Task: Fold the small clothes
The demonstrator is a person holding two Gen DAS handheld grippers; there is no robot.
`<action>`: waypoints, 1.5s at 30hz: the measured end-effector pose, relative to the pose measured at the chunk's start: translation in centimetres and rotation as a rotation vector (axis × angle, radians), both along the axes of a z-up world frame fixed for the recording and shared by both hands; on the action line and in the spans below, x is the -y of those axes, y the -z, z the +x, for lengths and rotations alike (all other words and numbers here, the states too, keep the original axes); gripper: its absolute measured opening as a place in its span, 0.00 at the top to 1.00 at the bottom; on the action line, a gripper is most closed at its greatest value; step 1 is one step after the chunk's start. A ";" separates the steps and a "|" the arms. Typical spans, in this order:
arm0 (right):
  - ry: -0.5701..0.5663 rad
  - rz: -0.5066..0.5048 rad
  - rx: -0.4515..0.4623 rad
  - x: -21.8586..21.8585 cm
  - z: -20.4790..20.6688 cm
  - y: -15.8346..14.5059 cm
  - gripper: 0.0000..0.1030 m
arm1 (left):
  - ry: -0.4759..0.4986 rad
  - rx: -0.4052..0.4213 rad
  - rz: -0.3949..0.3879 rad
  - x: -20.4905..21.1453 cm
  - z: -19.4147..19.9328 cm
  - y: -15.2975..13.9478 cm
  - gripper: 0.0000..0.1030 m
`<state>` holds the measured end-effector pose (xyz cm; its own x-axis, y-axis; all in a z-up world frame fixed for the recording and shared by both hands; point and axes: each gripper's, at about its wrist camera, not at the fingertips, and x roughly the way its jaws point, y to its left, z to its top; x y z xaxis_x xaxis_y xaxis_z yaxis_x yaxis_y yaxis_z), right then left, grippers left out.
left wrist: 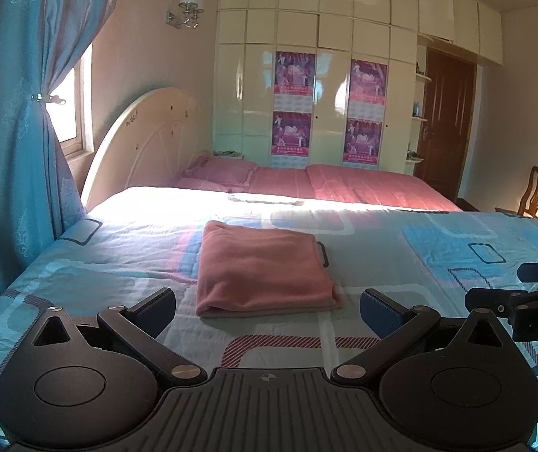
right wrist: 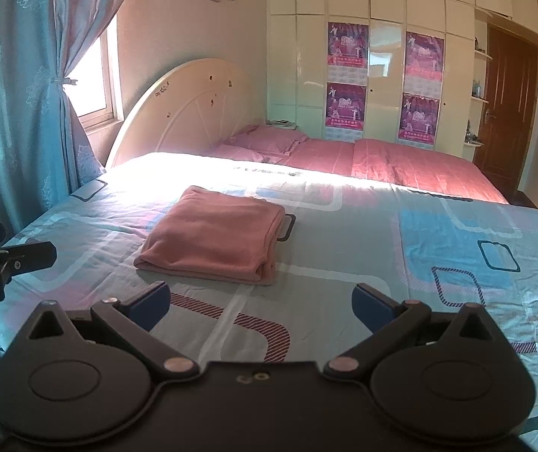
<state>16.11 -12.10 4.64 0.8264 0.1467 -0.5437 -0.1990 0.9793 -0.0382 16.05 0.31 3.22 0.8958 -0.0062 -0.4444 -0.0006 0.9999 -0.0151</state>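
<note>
A pink cloth (left wrist: pixel 263 271) lies folded into a neat rectangle on the patterned bed sheet (left wrist: pixel 419 248); it also shows in the right wrist view (right wrist: pixel 214 237). My left gripper (left wrist: pixel 267 310) is open and empty, just short of the cloth's near edge, its blue pads apart on either side. My right gripper (right wrist: pixel 259 307) is open and empty, near the cloth's front right corner, a little back from it. The right gripper shows at the right edge of the left wrist view (left wrist: pixel 525 290), and the left gripper at the left edge of the right wrist view (right wrist: pixel 12 256).
The bed runs back to a cream headboard (left wrist: pixel 144 143) with pink pillows (left wrist: pixel 220 171) and a pink cover (left wrist: pixel 363 188). A blue curtain (left wrist: pixel 9 132) hangs at the left by a window. Wardrobe doors (left wrist: pixel 329 94), a brown door (left wrist: pixel 445 120) and a wooden chair (left wrist: pixel 536 192) stand behind.
</note>
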 end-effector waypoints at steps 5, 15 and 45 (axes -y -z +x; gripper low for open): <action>0.000 -0.002 0.000 0.0 0.1 0.1 0.01 | -0.001 0.000 0.001 0.0 0.0 0.0 0.00; -0.003 -0.005 0.003 -0.2 -0.1 -0.2 0.01 | -0.001 0.001 0.001 -0.1 0.1 0.0 0.00; 0.000 -0.015 0.011 0.4 0.0 -0.4 0.01 | 0.018 0.001 -0.002 0.0 0.5 -0.1 0.00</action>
<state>16.13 -12.54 5.05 0.8320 0.1391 -0.5370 -0.1987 0.9785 -0.0545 16.58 0.28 3.35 0.8960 -0.0232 -0.4435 0.0174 0.9997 -0.0171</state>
